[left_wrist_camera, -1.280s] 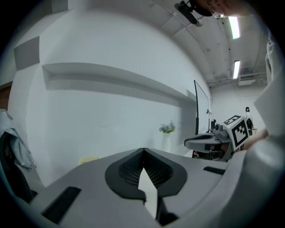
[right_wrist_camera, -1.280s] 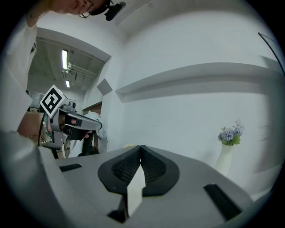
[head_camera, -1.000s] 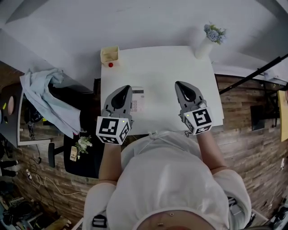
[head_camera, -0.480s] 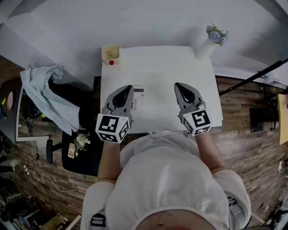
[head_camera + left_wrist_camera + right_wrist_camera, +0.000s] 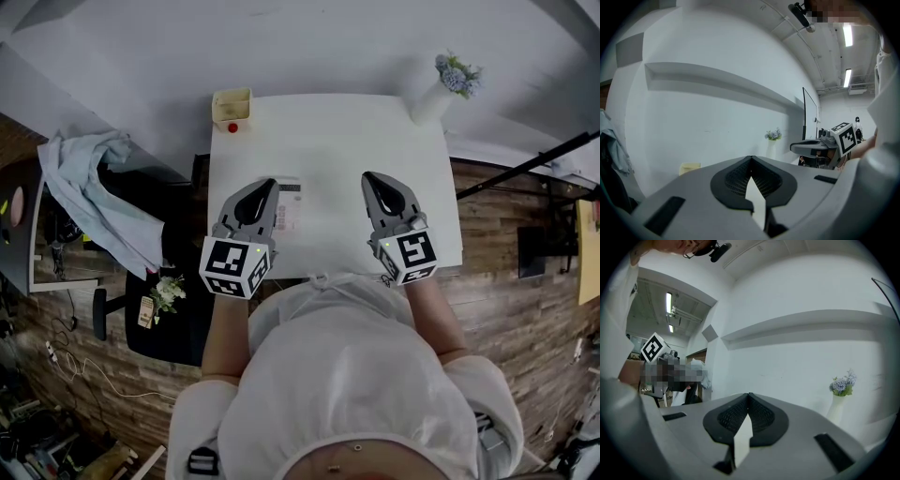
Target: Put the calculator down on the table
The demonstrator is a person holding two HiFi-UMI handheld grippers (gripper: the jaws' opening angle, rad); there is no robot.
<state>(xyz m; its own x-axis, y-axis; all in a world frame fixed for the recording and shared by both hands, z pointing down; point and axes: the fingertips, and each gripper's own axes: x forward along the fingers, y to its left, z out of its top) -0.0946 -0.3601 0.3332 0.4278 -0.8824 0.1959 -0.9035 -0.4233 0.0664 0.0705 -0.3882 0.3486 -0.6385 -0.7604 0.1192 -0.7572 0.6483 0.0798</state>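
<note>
**Head view:** the calculator [image 5: 289, 208] lies flat on the white surface [image 5: 337, 141], toward its 9 o'clock side. It sits just at 3 o'clock of the left claw [image 5: 269, 185], whose body covers the calculator's left edge. Whether that claw brushes it cannot be told from up here. The right claw [image 5: 367, 176] hangs over bare surface, well apart at 3 o'clock of the calculator. A yellow box [image 5: 232, 108] stands at the 11 o'clock corner and a vase of flowers [image 5: 439, 89] at the 1 o'clock corner.

**Left gripper view:** the left claw [image 5: 750, 158] has its jaws pressed together at the tips with nothing between them. Only a sliver of white shows in the gap behind the tips. The calculator is not visible from here.

**Right gripper view:** the right claw [image 5: 749, 394] is likewise closed tip to tip and empty, with the vase off at 3 o'clock.

**Progress:** the put-down looks finished, since the calculator rests on the surface and neither claw has hold of anything. At most, the left claw may need to draw clear of it.
</note>
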